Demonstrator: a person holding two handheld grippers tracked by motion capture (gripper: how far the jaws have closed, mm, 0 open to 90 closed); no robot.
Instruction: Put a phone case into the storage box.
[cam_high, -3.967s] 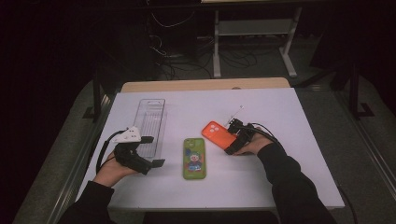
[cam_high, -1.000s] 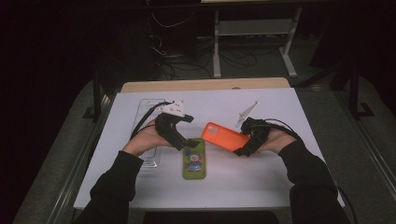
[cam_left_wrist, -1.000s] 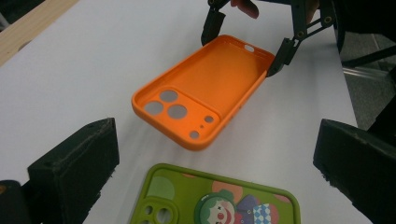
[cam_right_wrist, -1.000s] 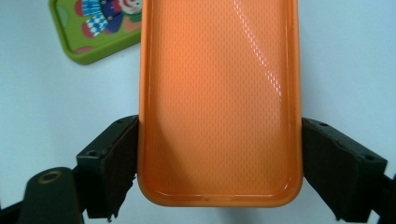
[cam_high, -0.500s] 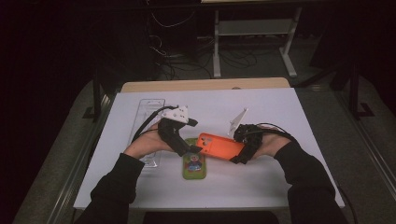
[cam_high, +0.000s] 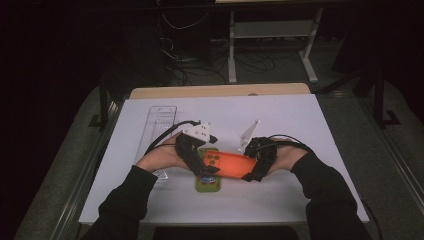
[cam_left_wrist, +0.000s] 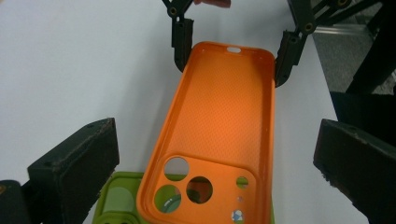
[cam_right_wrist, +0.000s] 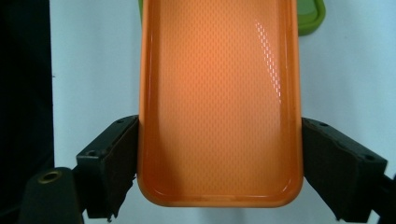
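The orange soft phone case has a fine dotted texture inside, over a green phone case on the white table.

Held phone case above second case, tray left.

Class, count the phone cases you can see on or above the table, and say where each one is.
2. The orange phone case is clamped across its width by the right hand-held gripper, above the table. The green phone case lies on the white table, partly under the orange one.
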